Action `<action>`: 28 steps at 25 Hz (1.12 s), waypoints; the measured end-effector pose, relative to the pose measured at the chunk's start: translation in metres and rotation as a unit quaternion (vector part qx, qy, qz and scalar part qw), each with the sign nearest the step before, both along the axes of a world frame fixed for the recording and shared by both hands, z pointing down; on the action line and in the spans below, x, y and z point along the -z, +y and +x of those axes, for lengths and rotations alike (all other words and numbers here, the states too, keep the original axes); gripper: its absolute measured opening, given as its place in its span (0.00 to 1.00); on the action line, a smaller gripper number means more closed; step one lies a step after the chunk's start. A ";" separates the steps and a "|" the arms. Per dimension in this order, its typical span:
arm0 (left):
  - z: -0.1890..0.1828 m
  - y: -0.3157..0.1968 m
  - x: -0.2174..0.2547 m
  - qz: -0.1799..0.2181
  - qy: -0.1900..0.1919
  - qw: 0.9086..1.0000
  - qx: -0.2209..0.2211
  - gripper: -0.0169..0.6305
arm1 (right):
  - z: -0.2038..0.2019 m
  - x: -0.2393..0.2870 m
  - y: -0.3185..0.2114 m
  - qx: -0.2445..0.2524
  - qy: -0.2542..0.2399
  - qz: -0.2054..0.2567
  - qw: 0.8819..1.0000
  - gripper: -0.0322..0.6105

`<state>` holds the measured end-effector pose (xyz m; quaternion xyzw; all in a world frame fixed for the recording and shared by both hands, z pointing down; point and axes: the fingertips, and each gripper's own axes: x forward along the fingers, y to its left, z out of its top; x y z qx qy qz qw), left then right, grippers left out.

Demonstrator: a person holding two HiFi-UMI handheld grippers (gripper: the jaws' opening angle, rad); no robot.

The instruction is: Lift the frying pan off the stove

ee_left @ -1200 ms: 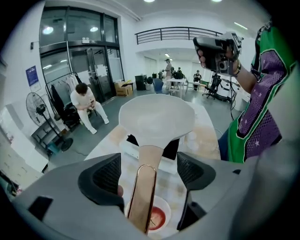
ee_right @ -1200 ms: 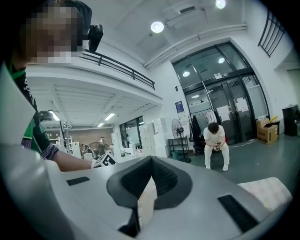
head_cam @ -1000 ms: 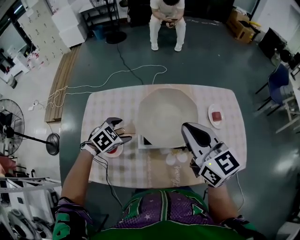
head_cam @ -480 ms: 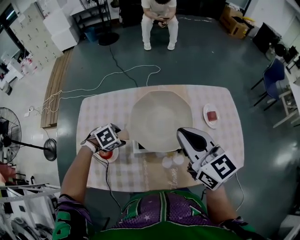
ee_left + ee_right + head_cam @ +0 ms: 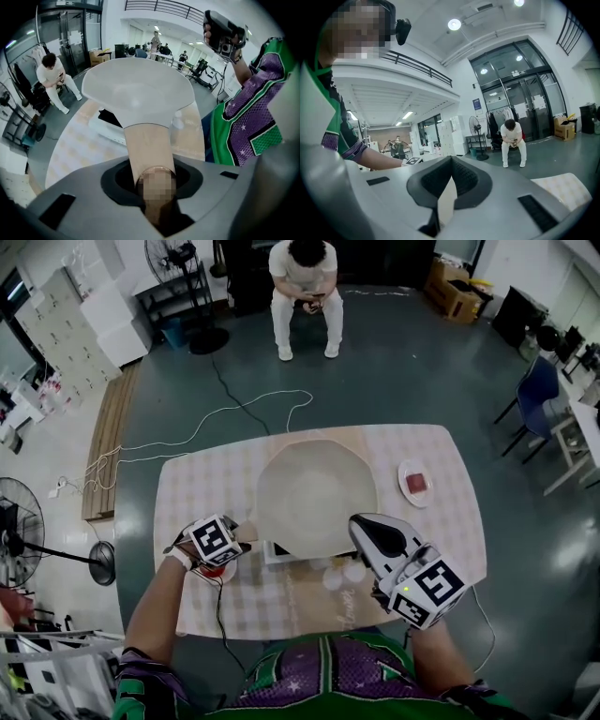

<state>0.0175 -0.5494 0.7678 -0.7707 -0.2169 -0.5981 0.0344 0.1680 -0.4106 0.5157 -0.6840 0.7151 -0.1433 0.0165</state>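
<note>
Between left gripper [image 5: 153, 177] jaws, just closing: frying pan handle [image 5: 145, 140], gripped.

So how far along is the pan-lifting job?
Done: the left gripper is on the pan handle. In hand: its jaws have just been closing around it. Left: the frying pan still sits on the stove, not lifted. The right gripper hangs idle, empty.

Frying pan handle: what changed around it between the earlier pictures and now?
The left hand-held gripper came down onto the handle, and its jaws have just been closing; they now clamp it. Nothing was let go. The frying pan sits on the stove as before, not lifted, and the right hand-held gripper stays shut, empty and raised beside it.
</note>
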 end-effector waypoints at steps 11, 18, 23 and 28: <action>-0.048 0.068 0.014 -0.002 0.005 0.990 0.138 0.24 | -0.006 0.020 0.031 -0.025 0.009 0.016 1.000 0.06; -0.081 0.128 0.030 -0.029 0.107 0.961 0.253 0.25 | -0.023 0.012 0.067 -0.054 -0.002 0.007 0.998 0.06; -0.084 0.136 0.060 -0.040 0.199 0.925 0.320 0.25 | -0.030 0.012 0.094 -0.112 0.006 0.015 0.994 0.06; -0.090 0.129 0.095 0.000 0.271 0.891 0.364 0.25 | -0.038 -0.009 0.129 -0.146 0.002 -0.020 0.989 0.06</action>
